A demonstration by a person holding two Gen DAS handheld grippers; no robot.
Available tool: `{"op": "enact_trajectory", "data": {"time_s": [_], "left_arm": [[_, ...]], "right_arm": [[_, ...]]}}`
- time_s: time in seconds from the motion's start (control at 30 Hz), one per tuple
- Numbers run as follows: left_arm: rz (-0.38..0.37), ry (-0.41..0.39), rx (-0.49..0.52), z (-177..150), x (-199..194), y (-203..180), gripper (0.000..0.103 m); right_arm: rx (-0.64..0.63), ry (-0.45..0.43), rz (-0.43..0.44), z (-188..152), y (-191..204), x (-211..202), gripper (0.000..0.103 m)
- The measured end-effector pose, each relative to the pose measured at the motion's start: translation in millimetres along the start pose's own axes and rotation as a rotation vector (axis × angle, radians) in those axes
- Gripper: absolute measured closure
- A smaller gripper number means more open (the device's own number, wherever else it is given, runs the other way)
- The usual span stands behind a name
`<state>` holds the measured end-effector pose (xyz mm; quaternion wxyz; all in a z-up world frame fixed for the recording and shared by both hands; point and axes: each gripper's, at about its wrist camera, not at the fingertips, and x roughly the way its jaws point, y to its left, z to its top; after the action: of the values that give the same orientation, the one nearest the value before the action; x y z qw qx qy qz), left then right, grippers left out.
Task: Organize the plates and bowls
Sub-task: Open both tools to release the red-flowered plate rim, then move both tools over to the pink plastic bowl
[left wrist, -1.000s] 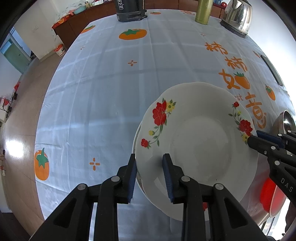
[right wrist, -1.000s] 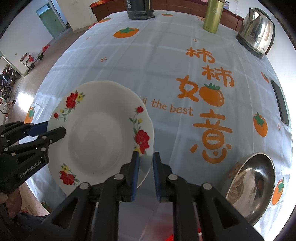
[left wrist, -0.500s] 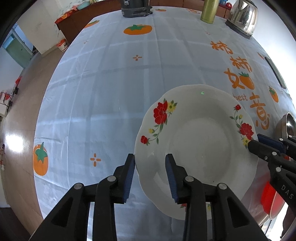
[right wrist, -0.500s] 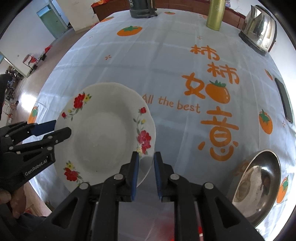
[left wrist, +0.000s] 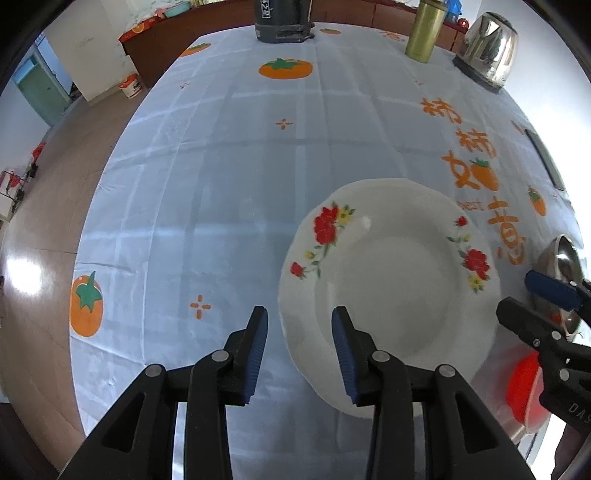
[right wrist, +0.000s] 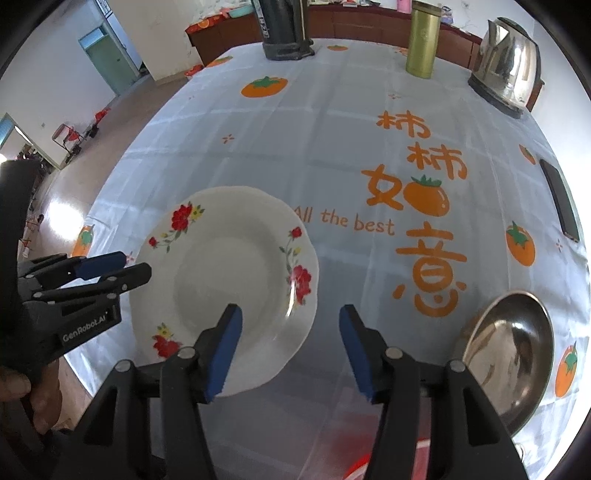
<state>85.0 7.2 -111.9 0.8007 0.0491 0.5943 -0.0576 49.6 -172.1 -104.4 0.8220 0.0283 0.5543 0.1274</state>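
A white plate with red flowers (left wrist: 391, 280) lies flat on the tablecloth near the front edge; it also shows in the right wrist view (right wrist: 229, 291). My left gripper (left wrist: 299, 343) is open, its jaws straddling the plate's left rim without gripping. My right gripper (right wrist: 290, 343) is open wide over the plate's right rim, touching nothing. A steel bowl (right wrist: 513, 350) sits at the front right, also seen behind the right gripper in the left wrist view (left wrist: 561, 258). A red bowl (left wrist: 524, 391) lies low at the right.
On the light-blue persimmon tablecloth (left wrist: 240, 166), a black appliance (right wrist: 284, 33), a gold flask (right wrist: 421, 40) and a steel kettle (right wrist: 508, 77) stand at the far edge. A dark phone (right wrist: 561, 199) lies at the right. The floor drops away on the left.
Both grippers let go of the plate and opened. The plate settled flat on the cloth, and both grippers drew back a little.
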Motion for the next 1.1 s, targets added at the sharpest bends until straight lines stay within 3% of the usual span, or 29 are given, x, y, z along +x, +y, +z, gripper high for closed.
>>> {"op": "enact_trajectory", "data": {"time_s": [0.1,0.37,0.63,0.8,1.1], "left_arm": [[-0.021,-0.003,0.010,-2.5,-6.4,-6.3,0.053],[-0.085,-0.057,0.156,-13.2,-28.2,-53.4,0.053],[-0.170,-0.082,0.349,-27.9,-46.1,-110.5,0.053],[-0.265,-0.068,0.438,-41.0,-52.3,-143.2,0.053],[-0.347,0.016,0.507,-53.0,-43.0,-184.0,0.053]], "right_arm": [[0.010,-0.024,-0.002,-5.1,-1.3,-10.4,0.047],[0.089,-0.067,-0.023,-37.2,-22.3,-38.8,0.055],[0.206,-0.084,-0.102,-86.1,-62.1,-71.4,0.064],[0.288,-0.069,-0.146,-117.9,-91.6,-81.9,0.070],[0.356,-0.019,-0.154,-151.4,-121.3,-82.4,0.076]]}}
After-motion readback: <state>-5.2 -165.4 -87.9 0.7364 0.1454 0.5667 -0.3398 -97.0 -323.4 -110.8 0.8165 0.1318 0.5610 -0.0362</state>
